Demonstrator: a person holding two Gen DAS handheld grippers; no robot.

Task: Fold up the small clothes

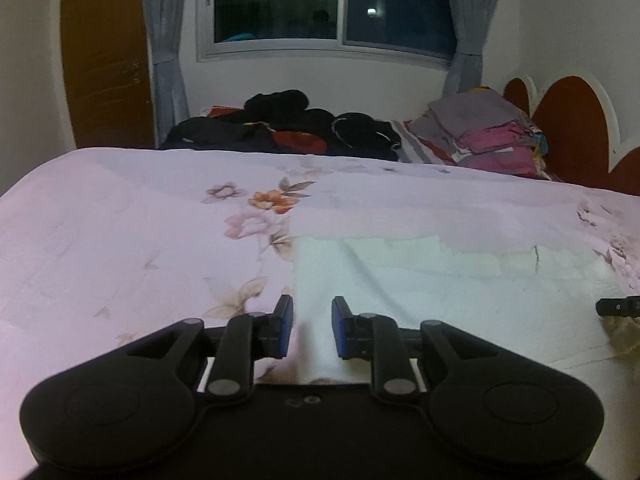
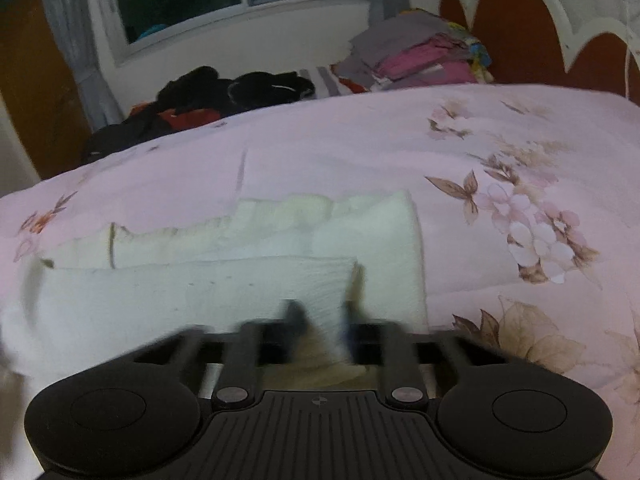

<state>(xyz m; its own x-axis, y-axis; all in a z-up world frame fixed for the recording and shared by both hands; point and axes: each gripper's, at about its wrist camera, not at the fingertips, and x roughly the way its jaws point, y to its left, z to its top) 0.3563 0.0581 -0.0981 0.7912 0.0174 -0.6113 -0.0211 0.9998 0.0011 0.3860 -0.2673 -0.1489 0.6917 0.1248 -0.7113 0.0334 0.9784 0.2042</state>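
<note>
A small white garment [image 1: 420, 280] lies spread on a pink floral bedspread [image 1: 120, 220]. My left gripper [image 1: 312, 326] hovers just above the garment's left edge. It is open by a narrow gap, with nothing between its blue pads. In the right wrist view the picture is blurred. There the garment [image 2: 180, 292] shows a flap folded over its near half. My right gripper [image 2: 324, 318] is shut on the right corner of that flap, and white cloth shows between the fingers. The tip of the right gripper [image 1: 616, 307] shows at the right edge of the left wrist view.
A heap of dark clothes [image 1: 288, 124] lies at the far side of the bed. To its right stands a stack of folded grey and pink clothes [image 1: 488, 132] beside a red-brown headboard [image 1: 568, 120]. A window with grey curtains [image 1: 332, 4] is behind.
</note>
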